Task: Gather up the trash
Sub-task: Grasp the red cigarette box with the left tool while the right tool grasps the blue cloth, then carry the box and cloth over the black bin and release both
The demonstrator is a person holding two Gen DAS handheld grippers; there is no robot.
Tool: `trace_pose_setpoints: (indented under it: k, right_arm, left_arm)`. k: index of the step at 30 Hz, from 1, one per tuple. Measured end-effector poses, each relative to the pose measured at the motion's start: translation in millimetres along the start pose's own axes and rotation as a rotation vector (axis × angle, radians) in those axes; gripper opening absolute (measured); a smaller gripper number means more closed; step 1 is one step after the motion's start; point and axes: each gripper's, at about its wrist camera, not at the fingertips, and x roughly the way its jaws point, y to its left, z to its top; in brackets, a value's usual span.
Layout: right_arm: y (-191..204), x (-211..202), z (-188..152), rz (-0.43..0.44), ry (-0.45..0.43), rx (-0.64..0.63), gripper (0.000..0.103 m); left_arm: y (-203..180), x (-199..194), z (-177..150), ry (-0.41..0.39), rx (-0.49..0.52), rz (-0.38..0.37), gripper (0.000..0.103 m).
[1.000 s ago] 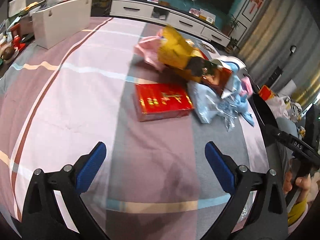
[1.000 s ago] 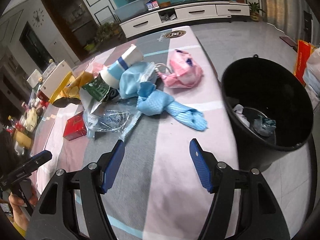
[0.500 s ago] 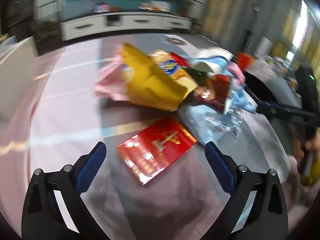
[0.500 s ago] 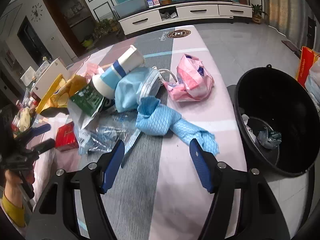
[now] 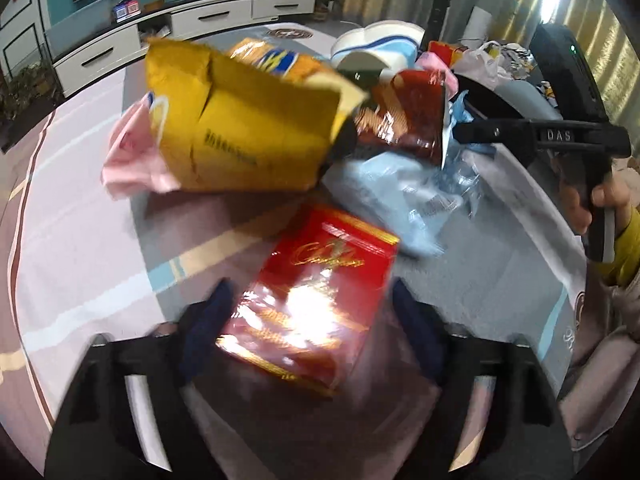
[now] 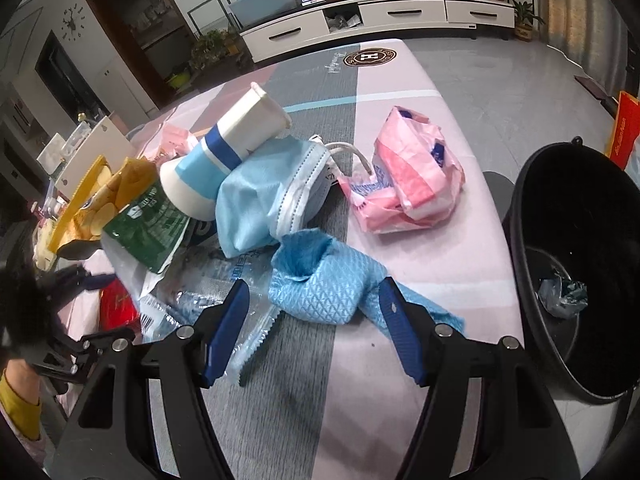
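left gripper [image 5: 308, 320]: jaws closing around the flat glossy red carton [image 5: 316, 292]; i'd square up first.
right gripper [image 6: 312, 320]: jaws apart, empty, straddling the crumpled blue quilted cloth [image 6: 320, 280].

Your left wrist view is smeared by motion blur, with white glare on the glossy red cardboard box [image 5: 316, 300] at lower centre. Your right wrist view is sharp, evenly daylit; both bend at the edges.

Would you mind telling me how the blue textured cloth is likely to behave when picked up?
The blue cloth lies crumpled and folded, so it is probably floppy and will drape. Being thin fabric, it is likely light. Its quilted weave should grip well between the right gripper pads.
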Motion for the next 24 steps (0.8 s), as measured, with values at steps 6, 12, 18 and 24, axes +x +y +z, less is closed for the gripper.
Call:
trace_pose_setpoints:
  k: [6,12,18,24]
  right_arm:
    - [0.4,0.2,-1.8,-0.017,0.000,-0.009,0.061]
    - [-3.4,-2.3,-13.9,-0.019,0.013,-0.002,0.029]
    - [-5.2,-34.0,-31.4,0.032,-0.030,0.035,0.025]
    - [-6.0,-80.5,-45.5,0.061,-0.085,0.028,0.025]
  left_arm:
    - [-7.6,-10.5,-13.6,-0.015,-0.076,0.005,0.064]
    - [-24.3,-32.6,-37.6,-0.071,-0.189,-0.022,0.058]
    - [-45.2,-61.8,-51.6,-0.158,-0.280,-0.013,0.058]
    - [-73.2,-86.2,-50.6,-0.239,-0.289,-0.033,0.058]
